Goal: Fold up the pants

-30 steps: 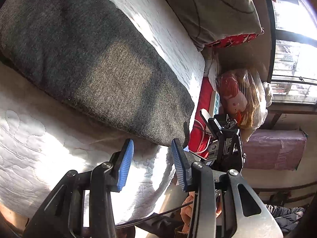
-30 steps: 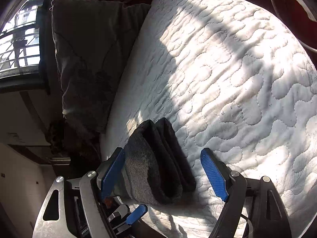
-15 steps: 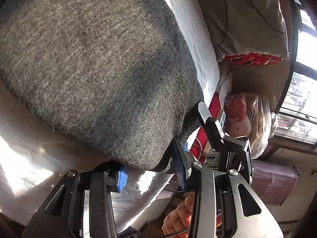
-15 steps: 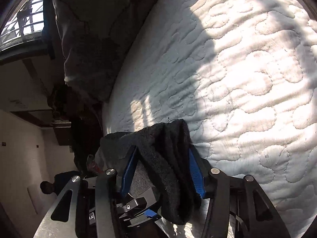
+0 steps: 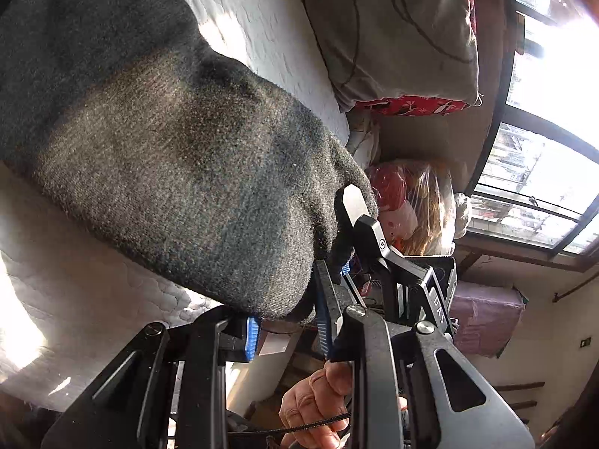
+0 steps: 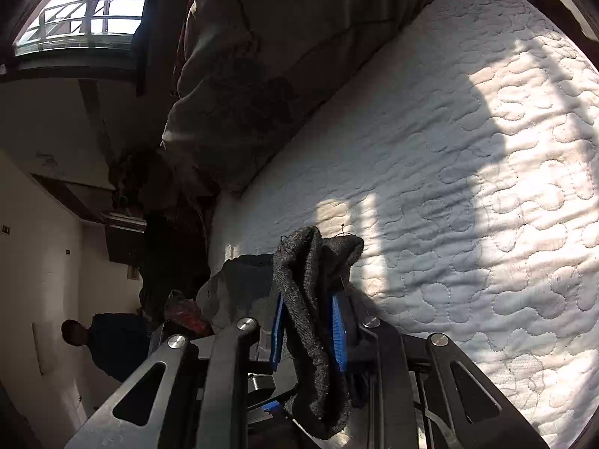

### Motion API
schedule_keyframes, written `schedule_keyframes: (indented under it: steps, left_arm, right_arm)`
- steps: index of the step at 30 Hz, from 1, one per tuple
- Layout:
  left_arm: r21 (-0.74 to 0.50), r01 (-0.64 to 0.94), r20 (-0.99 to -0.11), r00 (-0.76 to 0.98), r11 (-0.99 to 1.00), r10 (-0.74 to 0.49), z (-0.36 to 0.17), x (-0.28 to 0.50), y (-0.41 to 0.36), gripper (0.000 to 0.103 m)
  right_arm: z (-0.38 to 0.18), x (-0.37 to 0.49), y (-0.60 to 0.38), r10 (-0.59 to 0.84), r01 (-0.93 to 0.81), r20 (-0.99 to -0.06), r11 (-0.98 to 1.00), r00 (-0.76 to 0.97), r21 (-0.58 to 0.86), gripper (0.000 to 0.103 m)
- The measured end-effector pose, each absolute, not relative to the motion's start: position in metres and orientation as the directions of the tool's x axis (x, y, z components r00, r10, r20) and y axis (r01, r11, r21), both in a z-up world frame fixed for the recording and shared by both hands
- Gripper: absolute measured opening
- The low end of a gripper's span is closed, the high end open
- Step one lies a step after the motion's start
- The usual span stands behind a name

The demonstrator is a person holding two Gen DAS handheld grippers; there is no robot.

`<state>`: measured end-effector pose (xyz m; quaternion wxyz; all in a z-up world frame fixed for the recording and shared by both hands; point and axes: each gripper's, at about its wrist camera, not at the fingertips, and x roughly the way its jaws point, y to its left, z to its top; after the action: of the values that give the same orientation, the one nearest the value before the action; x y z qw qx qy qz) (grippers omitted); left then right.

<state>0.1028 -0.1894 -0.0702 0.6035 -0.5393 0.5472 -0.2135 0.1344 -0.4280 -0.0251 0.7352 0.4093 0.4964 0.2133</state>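
Observation:
The dark grey knit pants (image 5: 157, 157) lie folded on the white quilted mattress (image 5: 75, 292), and their near end is lifted off it. My left gripper (image 5: 288, 327) is shut on one corner of that end; the cloth covers most of its blue pads. My right gripper (image 6: 309, 331) is shut on the other corner of the pants (image 6: 310, 299), which bunches up between its blue pads and hangs down below them. The right gripper also shows in the left wrist view (image 5: 378, 247), close beside the left one.
A brown-grey pillow (image 5: 393, 26) lies at the mattress's head, with a red floral cloth (image 5: 408, 106) under it. A plastic bag of things (image 5: 411, 205) sits beyond the bed edge near the window (image 5: 539, 172). A person (image 6: 105, 340) stands far off. Bare mattress (image 6: 468, 187) spreads ahead of the right gripper.
Both grippers have closed from open onto the near end of the pants and lifted it off the mattress. The two grippers have come closer together.

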Motion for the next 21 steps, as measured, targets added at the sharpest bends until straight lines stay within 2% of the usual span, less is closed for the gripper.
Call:
schedule_keyframes:
  steps: [5,10,12,15,17,21]
  left_arm:
    - [-0.909,-0.339,-0.368,0.379,0.242,-0.849,-0.053,0.1,-0.138,0.022]
    - [-0.908,-0.38,-0.347,0.451,0.175,-0.822,-0.056,0.098,-0.073,0.022]
    - [-0.9,-0.408,-0.351,0.471,0.153,-0.809,-0.063,0.097,-0.048,0.022]
    - [-0.883,-0.452,-0.367,0.492,0.129,-0.789,-0.078,0.102,-0.018,0.022]
    - [-0.869,-0.482,-0.377,0.496,0.114,-0.782,-0.09,0.106,-0.002,0.023]
    - [-0.85,-0.504,-0.421,0.481,0.151,-0.769,-0.1,0.105,0.034,0.022]
  right_arm:
    - [0.015,0.149,-0.373,0.712,0.021,-0.59,0.631,0.381,0.776,0.021]
    - [0.023,0.174,-0.305,0.696,0.009,-0.644,0.677,0.319,0.736,0.022]
    - [0.019,0.183,-0.278,0.688,0.016,-0.665,0.692,0.291,0.722,0.022]
    - [0.001,0.195,-0.242,0.683,0.055,-0.683,0.695,0.259,0.717,0.028]
    - [-0.016,0.202,-0.225,0.703,0.099,-0.668,0.667,0.244,0.738,0.035]
    - [-0.054,0.207,-0.196,0.733,0.168,-0.634,0.612,0.247,0.773,0.038]
